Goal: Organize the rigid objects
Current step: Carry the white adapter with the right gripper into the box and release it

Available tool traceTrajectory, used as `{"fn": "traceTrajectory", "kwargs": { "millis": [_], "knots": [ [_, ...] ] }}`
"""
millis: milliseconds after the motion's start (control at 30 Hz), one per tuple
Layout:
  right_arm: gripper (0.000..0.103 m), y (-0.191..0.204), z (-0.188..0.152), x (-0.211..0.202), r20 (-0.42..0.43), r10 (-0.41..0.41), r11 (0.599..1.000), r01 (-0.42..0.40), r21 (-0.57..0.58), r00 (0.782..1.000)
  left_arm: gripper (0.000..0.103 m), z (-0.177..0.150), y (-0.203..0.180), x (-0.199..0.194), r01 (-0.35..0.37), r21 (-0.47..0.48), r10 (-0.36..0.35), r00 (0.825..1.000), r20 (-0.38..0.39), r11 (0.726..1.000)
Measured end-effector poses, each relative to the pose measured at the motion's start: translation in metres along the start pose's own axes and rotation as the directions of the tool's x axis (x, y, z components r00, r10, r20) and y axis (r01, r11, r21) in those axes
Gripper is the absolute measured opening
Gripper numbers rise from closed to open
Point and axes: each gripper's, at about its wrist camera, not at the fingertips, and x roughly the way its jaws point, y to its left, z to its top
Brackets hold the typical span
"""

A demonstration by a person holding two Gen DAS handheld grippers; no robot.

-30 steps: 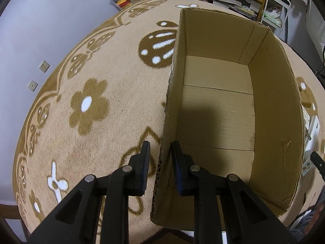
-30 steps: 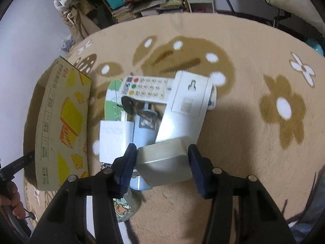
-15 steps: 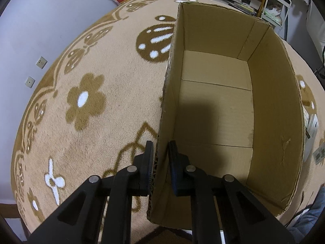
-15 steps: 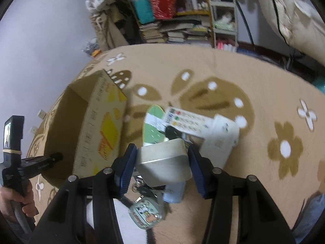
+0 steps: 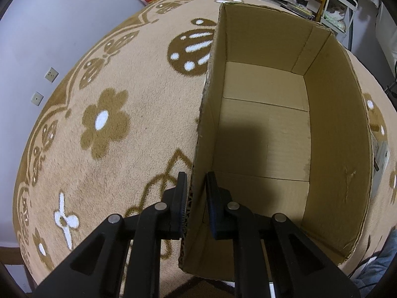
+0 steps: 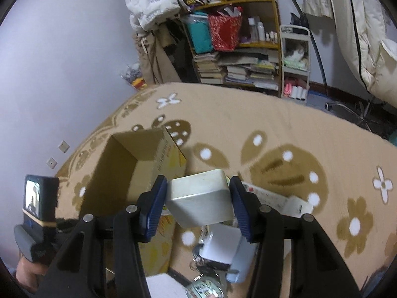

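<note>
Right up close in the right wrist view, the right gripper [image 6: 198,200] is clenched on a pale metal tin [image 6: 201,201] — both blue pads [image 6: 155,209] press its sides, and the tin sits tilted between them, lifted above the carpet [image 6: 285,129]; beneath it lies a huddle of small things: a white box [image 6: 220,245], a light blue item [image 6: 244,263] just beside it, a round printed tin [image 6: 204,289] at the bottom edge, and a white remote [image 6: 275,197] poking out to the right; what else sits in that pile is too blurred to tell.

Over in the left wrist view, the left gripper [image 5: 196,200] straddles the near-left wall of the cardboard box [image 5: 335,149] — one finger outside, one inside, the outer pad touching the card, a slim gap on the inner side, so whether the wall is pinched cannot be told; the box stands open-topped on the carpet, bare cardboard floor showing, a dark shadow across it.

Further out, the right wrist view shows that same box to the left of the held tin, yellow print on its outer side; a hand [image 6: 27,269] holding the left gripper's camera block shows at the lower left; beyond the carpet, a purple wall with two wall sockets [image 6: 64,146], then a crowded bookshelf [image 6: 238,49] piled with books at the far end.
</note>
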Motion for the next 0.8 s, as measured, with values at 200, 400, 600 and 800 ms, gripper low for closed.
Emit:
{"fn": "traceTrajectory", "kwargs": {
  "millis": [200, 400, 600, 800],
  "knots": [
    [0.055, 0.017, 0.015, -0.003, 0.051, 0.048, 0.999, -0.047, -0.023, 0.998, 0.014, 0.000, 0.000, 0.001, -0.001, 0.000, 0.001, 1.000, 0.000, 1.000],
    [0.055, 0.032, 0.015, 0.000, 0.067, 0.126, 0.992, -0.125, -0.027, 0.990, 0.014, 0.000, 0.001, 0.002, -0.002, 0.004, 0.002, 1.000, 0.000, 1.000],
    [0.055, 0.050, 0.005, 0.015, 0.042, 0.188, 0.981, -0.185, -0.055, 0.981, 0.015, 0.000, -0.001, 0.002, -0.010, 0.005, 0.010, 1.000, 0.002, 1.000],
    [0.055, 0.063, -0.008, 0.034, -0.001, 0.239, 0.969, -0.239, -0.058, 0.971, 0.015, 0.000, -0.002, 0.002, -0.014, 0.004, 0.014, 1.000, 0.003, 1.000]
  ]
}}
